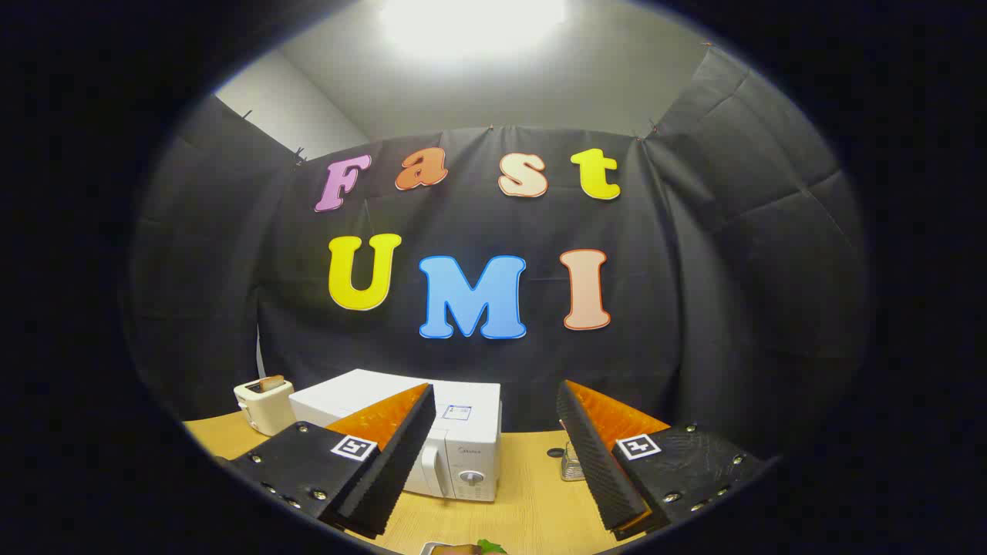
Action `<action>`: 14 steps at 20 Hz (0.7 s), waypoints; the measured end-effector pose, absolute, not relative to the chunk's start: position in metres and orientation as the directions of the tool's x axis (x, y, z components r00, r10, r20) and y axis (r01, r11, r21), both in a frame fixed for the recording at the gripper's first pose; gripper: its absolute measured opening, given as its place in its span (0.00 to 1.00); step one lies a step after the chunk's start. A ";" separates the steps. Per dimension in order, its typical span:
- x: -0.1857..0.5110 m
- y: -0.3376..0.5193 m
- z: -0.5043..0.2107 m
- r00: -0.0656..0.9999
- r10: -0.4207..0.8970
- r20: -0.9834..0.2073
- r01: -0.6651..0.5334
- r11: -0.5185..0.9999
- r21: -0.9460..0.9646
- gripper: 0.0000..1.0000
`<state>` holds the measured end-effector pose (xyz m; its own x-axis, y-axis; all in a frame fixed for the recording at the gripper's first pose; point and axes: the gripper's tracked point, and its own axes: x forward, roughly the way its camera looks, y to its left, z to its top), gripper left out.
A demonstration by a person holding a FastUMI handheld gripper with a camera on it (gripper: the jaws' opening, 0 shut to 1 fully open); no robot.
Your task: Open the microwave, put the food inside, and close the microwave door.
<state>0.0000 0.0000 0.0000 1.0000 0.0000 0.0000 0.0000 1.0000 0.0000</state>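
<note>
The gripper (493, 455) hangs above the tabletop (532, 501) with its fingers spread wide and nothing between them. Beyond the fingers, toward the booth's back wall, sits the white microwave (463, 439), its door closed; the left finger covers much of its front, so the handle (433, 466) and the control dial (470, 478) show just past that finger's inner edge. The microwave's long axis runs left to right along the wall, and its front faces the gripper, turned a little aside. The food (470, 548) lies at the near edge of the tabletop, just below and between the fingers: it looks like something on a plate with a green leaf, though too little of it is visible to be sure. A toaster (262, 405) stands just left of the microwave, and a small glass object (572, 462) sits on the tabletop near the right finger. The door is not yet opened, and the main risk is that a wide, tilted approach catches the door face rather than the handle, pushing the light microwave back toward the wall; a low pass could also clip the food.
</note>
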 end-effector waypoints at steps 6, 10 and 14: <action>0.007 0.013 -0.018 0.998 0.035 -0.043 -0.035 0.999 0.002 0.97; 0.010 0.014 -0.023 0.998 0.041 -0.050 -0.040 0.999 0.016 0.97; 0.012 0.010 -0.026 0.999 0.025 -0.037 -0.024 1.000 0.020 0.97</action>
